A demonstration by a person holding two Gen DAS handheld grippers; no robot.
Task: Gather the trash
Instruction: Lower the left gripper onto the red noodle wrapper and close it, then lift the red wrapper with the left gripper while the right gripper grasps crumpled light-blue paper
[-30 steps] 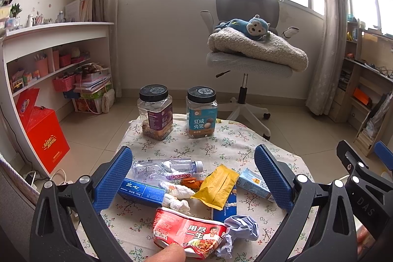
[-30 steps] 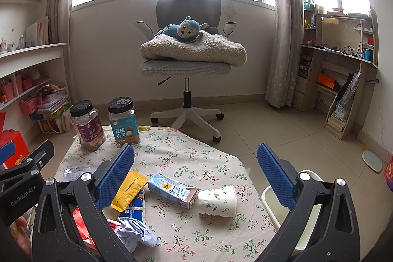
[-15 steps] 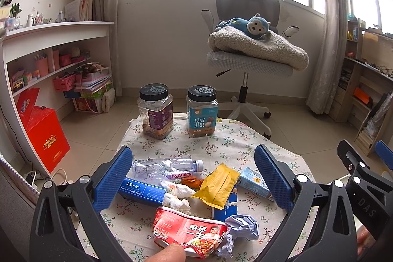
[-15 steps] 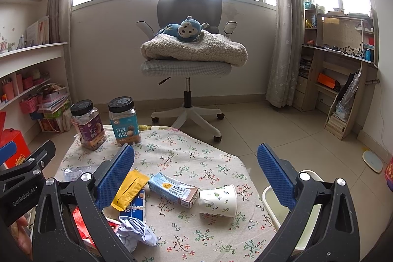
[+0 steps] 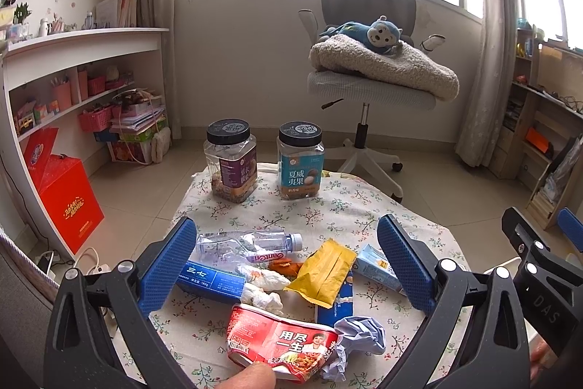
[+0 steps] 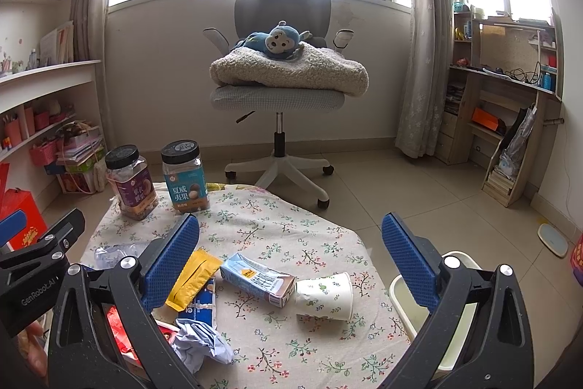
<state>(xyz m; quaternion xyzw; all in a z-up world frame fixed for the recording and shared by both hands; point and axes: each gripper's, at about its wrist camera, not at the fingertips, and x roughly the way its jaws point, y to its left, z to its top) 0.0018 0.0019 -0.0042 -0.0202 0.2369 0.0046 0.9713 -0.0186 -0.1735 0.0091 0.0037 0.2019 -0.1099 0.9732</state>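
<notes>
Nothing has shifted since the earlier frames. We hold the left gripper [image 5: 286, 263] and right gripper [image 6: 289, 259] above the tabletop [image 6: 277, 225], jaws of both spread wide and empty. Between the left jaws we see a crushed bottle [image 5: 247, 241], yellow wrapper [image 5: 322, 274] and red cup [image 5: 280, 341]. Between the right jaws lie a milk carton [image 6: 257, 279] and paper cup [image 6: 326, 294]. Two jars [image 5: 300, 161] stand behind.

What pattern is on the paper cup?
Green leaf prints on white; the paper cup shows best in the right wrist view.
</notes>
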